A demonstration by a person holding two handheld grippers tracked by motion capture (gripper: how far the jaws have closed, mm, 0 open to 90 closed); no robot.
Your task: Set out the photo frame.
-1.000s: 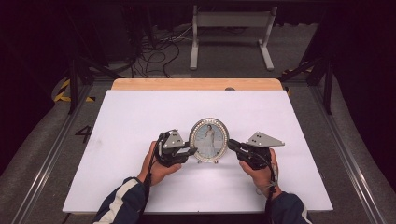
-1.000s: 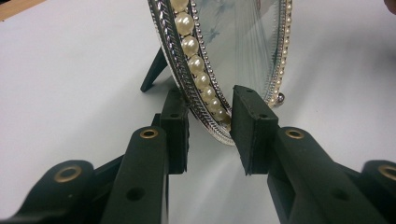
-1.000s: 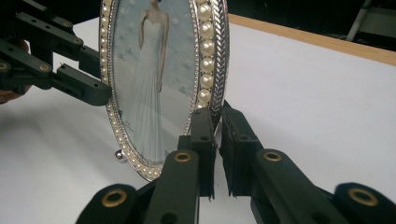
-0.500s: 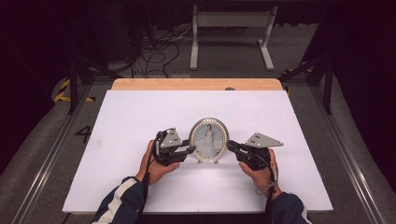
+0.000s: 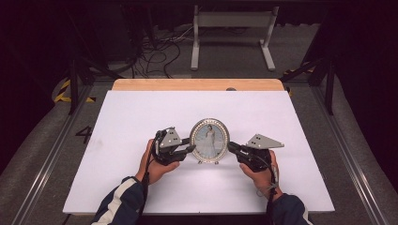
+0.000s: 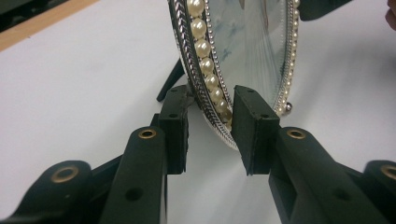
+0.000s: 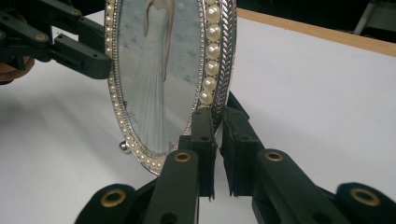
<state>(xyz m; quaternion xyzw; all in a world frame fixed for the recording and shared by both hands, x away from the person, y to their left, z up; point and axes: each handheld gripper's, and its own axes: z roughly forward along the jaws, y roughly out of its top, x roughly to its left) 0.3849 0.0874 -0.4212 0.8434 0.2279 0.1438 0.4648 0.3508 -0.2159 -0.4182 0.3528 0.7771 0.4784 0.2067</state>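
Upright, the oval frame (image 5: pixel 210 140) stands on the white desk (image 5: pixel 141 117), a gripper at each edge.

Left gripper (image 5: pixel 190 149) straddles the frame's left rim with jaws partly open: in its own view one pad (image 6: pixel 175 128) sits behind the pearl border and the other (image 6: pixel 252 128) in front, whether they press I cannot tell. Right gripper (image 5: pixel 231 149) has its jaws nearly together, pinching the frame's right rim (image 7: pixel 219 56). Since the earlier pictures nothing differs: both hands stay put, jaw gaps unchanged, and the frame stands at the same spot near mid-desk.
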